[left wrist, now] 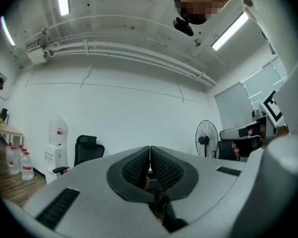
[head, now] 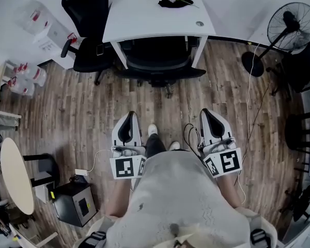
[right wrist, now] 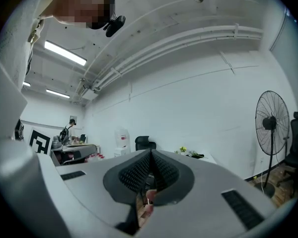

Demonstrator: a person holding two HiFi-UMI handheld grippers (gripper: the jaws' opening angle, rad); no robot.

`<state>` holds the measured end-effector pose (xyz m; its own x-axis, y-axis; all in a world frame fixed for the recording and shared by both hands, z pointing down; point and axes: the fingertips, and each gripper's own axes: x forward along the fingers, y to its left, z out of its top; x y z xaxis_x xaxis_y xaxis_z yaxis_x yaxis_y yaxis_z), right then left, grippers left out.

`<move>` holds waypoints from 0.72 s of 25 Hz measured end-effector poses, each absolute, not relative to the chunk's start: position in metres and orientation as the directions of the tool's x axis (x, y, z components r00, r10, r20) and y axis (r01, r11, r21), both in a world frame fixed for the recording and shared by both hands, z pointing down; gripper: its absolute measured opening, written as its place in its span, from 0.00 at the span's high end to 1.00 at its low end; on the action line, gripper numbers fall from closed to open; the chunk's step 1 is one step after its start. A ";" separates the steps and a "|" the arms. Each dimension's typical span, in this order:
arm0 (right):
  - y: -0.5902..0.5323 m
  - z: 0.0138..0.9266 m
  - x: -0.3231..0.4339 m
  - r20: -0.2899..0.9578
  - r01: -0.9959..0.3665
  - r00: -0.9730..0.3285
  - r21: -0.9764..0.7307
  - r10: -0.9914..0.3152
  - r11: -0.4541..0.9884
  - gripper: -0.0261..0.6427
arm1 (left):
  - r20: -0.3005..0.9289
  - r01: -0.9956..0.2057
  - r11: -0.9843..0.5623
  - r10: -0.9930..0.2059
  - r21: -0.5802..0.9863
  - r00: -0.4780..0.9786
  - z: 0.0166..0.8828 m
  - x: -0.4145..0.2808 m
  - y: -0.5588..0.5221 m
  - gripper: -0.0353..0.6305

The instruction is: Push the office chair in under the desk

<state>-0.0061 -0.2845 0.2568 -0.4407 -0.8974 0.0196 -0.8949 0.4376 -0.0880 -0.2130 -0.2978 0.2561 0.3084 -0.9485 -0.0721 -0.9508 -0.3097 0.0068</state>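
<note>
Head view: black office chair sits under the white rectangular desk | my left gripper and right gripper both closed, empty | I judge task done.

Well ahead of the jaws, off to their right, stands a black pedestal fan. Ahead to their left, a spare black chair sits beside a white water dispenser, with water bottles further left. A black box rests on the wood floor behind and left of the jaws.
</note>
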 end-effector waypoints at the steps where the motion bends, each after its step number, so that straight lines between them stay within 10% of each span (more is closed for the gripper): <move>1: -0.284 0.249 -0.005 0.012 -0.896 -0.439 -0.080 -0.898 0.437 0.95 | -0.081 -0.952 -0.306 -0.949 0.008 0.305 0.249 -0.212 -0.296 0.91; 18: -0.266 0.238 0.013 -0.002 -0.896 -0.434 -0.098 -0.901 0.433 0.95 | -0.093 -0.967 -0.255 -0.963 -0.002 0.254 0.233 -0.212 -0.277 0.91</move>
